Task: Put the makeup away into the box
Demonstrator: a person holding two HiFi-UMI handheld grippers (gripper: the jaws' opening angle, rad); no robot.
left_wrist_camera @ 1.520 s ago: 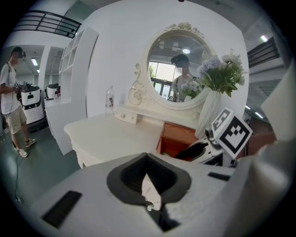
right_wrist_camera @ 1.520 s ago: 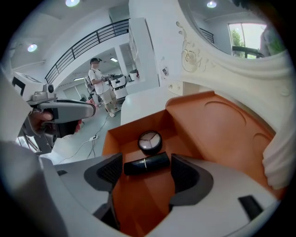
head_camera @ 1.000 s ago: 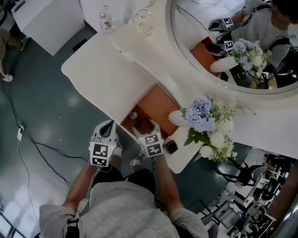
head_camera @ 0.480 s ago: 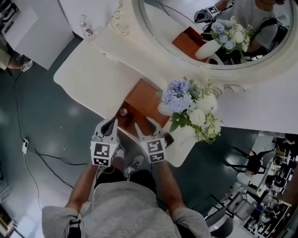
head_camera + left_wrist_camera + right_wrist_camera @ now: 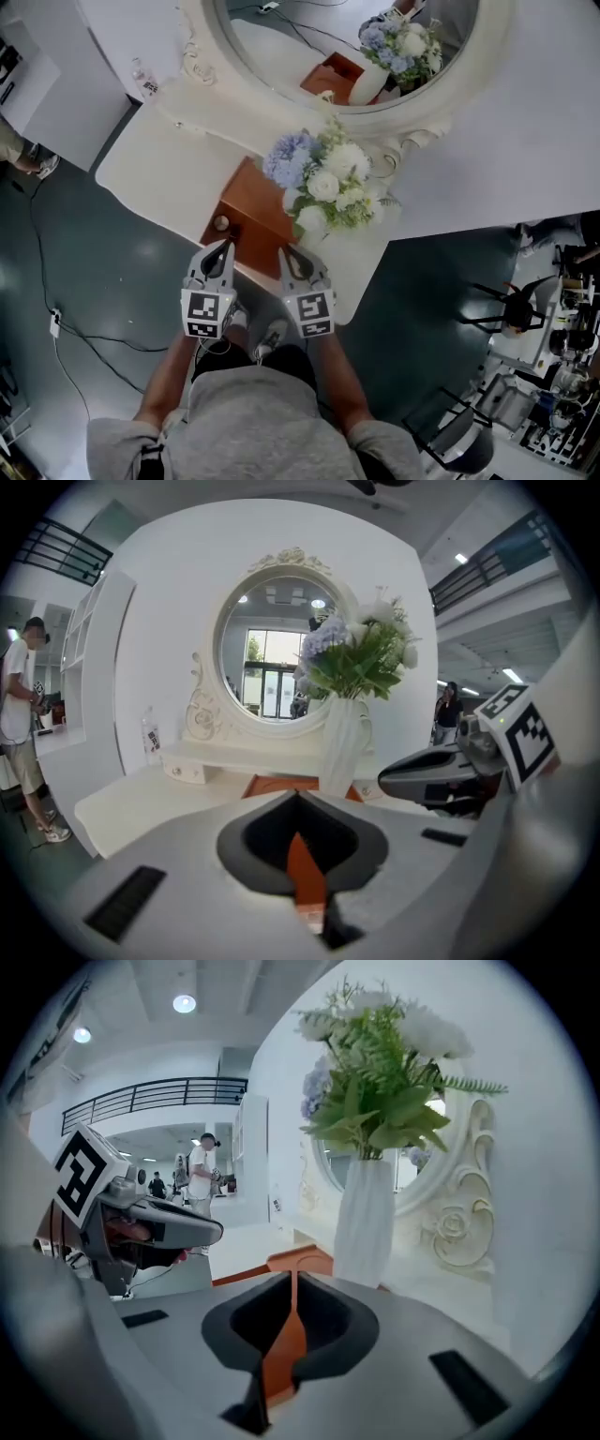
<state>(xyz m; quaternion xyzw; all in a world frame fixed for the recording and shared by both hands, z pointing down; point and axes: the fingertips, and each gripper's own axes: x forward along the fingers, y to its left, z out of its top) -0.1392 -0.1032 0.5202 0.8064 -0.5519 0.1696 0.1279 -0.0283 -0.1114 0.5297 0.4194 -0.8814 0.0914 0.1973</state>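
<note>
**Head view.** The white dressing table [image 5: 178,169] stood under a round mirror [image 5: 300,37]. The orange box [image 5: 253,202] lay on the table near its front edge. The flowers [image 5: 323,183] stood just to the right of the box and overlapped its far right corner. A small round container [image 5: 222,223] sat at the box's near left corner; whether it rested inside or on the rim could not be told. No other makeup could be made out. The left gripper [image 5: 223,246] hung at the table's near edge, with its tips just short of that container. The right gripper [image 5: 286,251] was level with it, with its tips over the box's near edge. Both pointed toward the mirror.

**Left gripper view.** The left gripper [image 5: 298,794] had its jaws closed tip to tip, with nothing between them. The box [image 5: 272,785] showed beyond the tips and through the slit. The white vase [image 5: 342,747] stood behind it. The right gripper [image 5: 384,778] appeared at the right, apart from the left.

**Right gripper view.** The right gripper [image 5: 292,1274] had just been closing. Its jaws met at the tips and held nothing, and only the box [image 5: 305,1258] showed through the gap. The vase [image 5: 364,1218] stood just beyond the box. The left gripper [image 5: 217,1232] was at the left.
</note>
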